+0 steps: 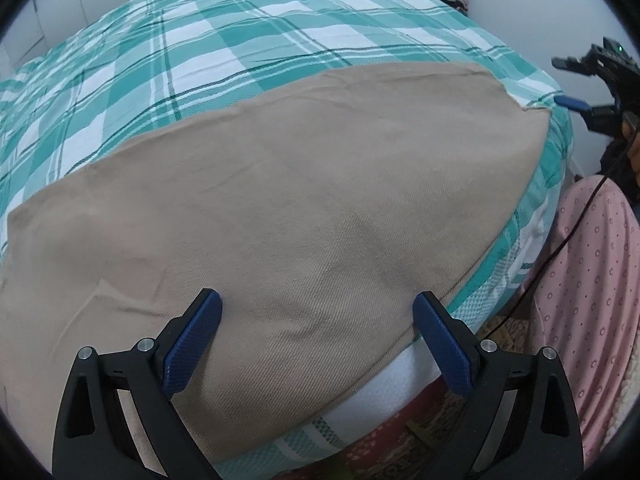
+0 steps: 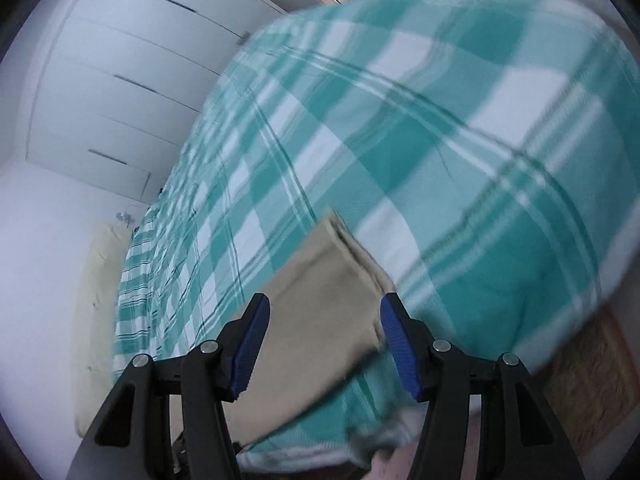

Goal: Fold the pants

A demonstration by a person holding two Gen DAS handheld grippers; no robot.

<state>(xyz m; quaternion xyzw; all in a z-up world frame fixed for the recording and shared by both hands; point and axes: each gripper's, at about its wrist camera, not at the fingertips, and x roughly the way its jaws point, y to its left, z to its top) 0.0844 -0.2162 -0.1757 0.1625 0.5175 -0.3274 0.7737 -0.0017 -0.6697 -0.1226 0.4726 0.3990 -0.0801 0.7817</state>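
Note:
The beige pants (image 1: 280, 208) lie folded flat along the near edge of a bed with a teal and white checked cover (image 1: 240, 40). My left gripper (image 1: 318, 312) is open and empty, its blue pads just above the near part of the pants. The right gripper (image 1: 576, 84) shows at the far right of the left wrist view, beyond the pants' far end. In the blurred right wrist view my right gripper (image 2: 324, 320) is open and empty, above the pants' end (image 2: 320, 300) on the checked cover (image 2: 440, 140).
White wardrobe doors (image 2: 120, 80) stand beyond the bed. A person in pink dotted clothing (image 1: 592, 280) stands at the bed's right side, with a black cable hanging. A patterned rug (image 1: 400, 448) lies on the floor by the bed edge.

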